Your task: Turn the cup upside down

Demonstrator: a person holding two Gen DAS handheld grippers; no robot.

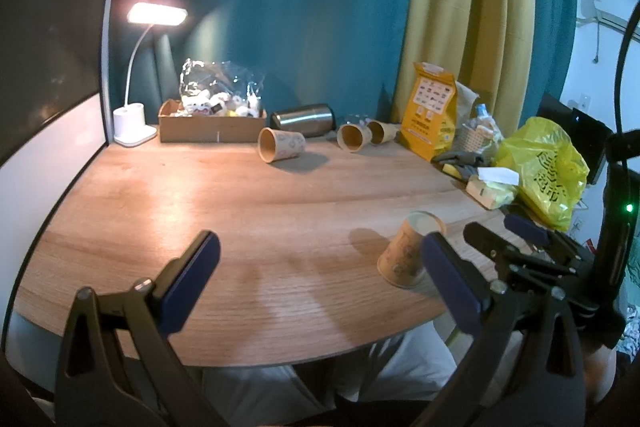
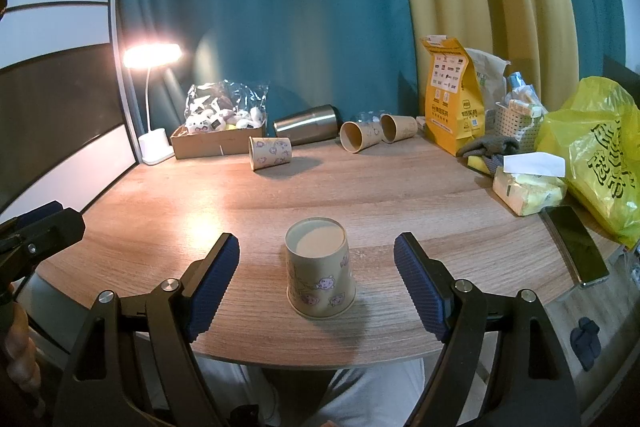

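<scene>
A paper cup [image 2: 319, 271] with cartoon prints stands upside down near the table's front edge, base up. My right gripper [image 2: 316, 281] is open, its blue pads on either side of the cup without touching it. In the left wrist view the same cup [image 1: 408, 253] stands at the right, with the right gripper [image 1: 506, 231] beside it. My left gripper [image 1: 320, 279] is open and empty over the front of the table. Three more paper cups lie on their sides at the back: one in the middle [image 2: 270, 151] and two further right [image 2: 359, 135] [image 2: 397, 127].
At the back stand a lit desk lamp [image 2: 154, 143], a cardboard box [image 2: 216, 141] with a bag of toys, and a steel tumbler [image 2: 308, 125] on its side. On the right are an orange bag [image 2: 452, 99], a tissue pack [image 2: 528, 187], a yellow plastic bag [image 2: 596, 155] and a phone [image 2: 576, 245].
</scene>
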